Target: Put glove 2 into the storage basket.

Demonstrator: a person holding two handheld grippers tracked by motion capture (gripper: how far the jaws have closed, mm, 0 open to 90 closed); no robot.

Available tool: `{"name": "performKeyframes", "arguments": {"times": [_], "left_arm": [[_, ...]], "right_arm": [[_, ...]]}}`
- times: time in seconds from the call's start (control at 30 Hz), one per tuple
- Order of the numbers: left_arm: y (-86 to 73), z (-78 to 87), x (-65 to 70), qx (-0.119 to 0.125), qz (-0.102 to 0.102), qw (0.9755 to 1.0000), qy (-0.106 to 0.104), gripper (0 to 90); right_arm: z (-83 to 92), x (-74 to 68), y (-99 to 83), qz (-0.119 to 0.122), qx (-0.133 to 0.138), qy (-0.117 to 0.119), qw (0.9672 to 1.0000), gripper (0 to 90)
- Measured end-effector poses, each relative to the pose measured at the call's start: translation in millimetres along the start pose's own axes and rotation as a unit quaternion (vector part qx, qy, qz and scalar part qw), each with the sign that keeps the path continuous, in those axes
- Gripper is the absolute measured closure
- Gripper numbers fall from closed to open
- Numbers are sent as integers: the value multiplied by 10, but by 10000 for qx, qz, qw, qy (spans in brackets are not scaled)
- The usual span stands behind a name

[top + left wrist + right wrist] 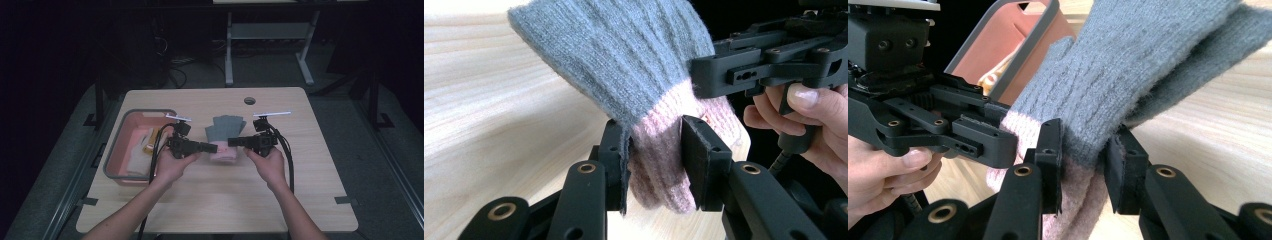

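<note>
A grey knitted glove (226, 128) with a pink cuff hangs between my two grippers over the middle of the wooden table (225, 200). My left gripper (214, 148) comes in from the left and is shut on the pink cuff (659, 150), with grey fabric (624, 60) draped over one jaw. My right gripper (231, 142) comes in from the right and is shut on the glove (1128, 65) where grey meets pink. In the right gripper view (1085, 160) two grey layers spread away from the jaws. The glove's fingers rest fanned on the table towards the far side.
A pink tub with a grey rim (145, 112) stands at the table's left, holding pale cloth (136, 160) and a yellow item (149, 146). A round cable hole (249, 100) sits near the far edge. Another table's legs (229, 50) stand beyond.
</note>
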State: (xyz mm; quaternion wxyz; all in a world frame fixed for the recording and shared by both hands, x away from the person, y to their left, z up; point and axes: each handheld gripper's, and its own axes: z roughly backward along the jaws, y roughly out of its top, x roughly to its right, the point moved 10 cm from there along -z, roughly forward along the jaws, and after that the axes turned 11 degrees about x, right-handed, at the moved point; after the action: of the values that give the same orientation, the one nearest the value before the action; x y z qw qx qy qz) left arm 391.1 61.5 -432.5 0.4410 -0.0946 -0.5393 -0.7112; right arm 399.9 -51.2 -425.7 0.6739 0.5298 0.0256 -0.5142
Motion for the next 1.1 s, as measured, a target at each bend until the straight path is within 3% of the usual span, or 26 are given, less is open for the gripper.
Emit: {"name": "performKeyframes", "arguments": {"times": [0.97,1.1], "left_arm": [[116,478,-160,253,78,9995,168,643],[131,542,-196,280,1,9994,205,643]], "right_arm": [[-322,-408,153,173,-81,281,9994,706],[-369,-462,170,204,-91,317,9992,707]]}}
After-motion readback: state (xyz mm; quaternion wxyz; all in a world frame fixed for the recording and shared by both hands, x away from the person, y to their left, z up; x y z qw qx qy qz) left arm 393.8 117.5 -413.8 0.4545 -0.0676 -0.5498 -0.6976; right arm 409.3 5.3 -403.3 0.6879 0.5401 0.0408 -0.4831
